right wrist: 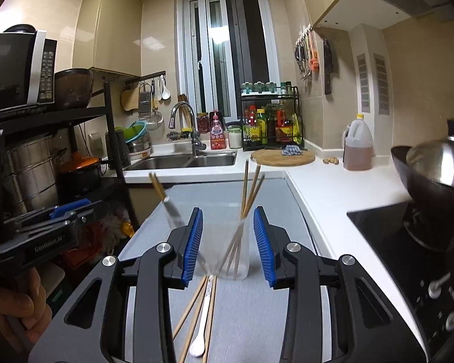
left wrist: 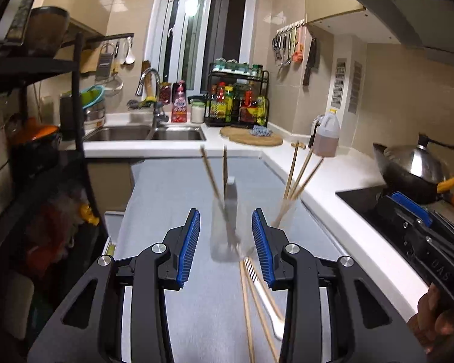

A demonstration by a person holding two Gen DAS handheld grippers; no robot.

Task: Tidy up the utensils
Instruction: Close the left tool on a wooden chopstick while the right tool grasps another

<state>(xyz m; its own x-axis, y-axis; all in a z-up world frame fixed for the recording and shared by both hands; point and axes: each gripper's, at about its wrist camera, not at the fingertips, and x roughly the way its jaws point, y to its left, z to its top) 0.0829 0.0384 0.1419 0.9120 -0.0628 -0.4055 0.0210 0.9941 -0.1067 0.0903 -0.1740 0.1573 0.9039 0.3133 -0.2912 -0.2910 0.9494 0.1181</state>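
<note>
My left gripper (left wrist: pixel 226 236) has its ribbed blue rubber fingers (left wrist: pixel 190 248) apart, nothing pressed between them; beyond the gap stands a clear glass (left wrist: pixel 227 233), smeared by blur, holding thin wooden chopsticks and something metal I cannot make out. My right gripper (right wrist: pixel 228 242) also has its fingers apart, framing a second clear cup (right wrist: pixel 227 251) with slender chopsticks (right wrist: pixel 248 193) fanned upright. On the grey matte table (right wrist: pixel 257 317) lie loose chopsticks (right wrist: pixel 193 311) beside a white glossy spoon (right wrist: pixel 201 326), their near ends cut off by the frame.
</note>
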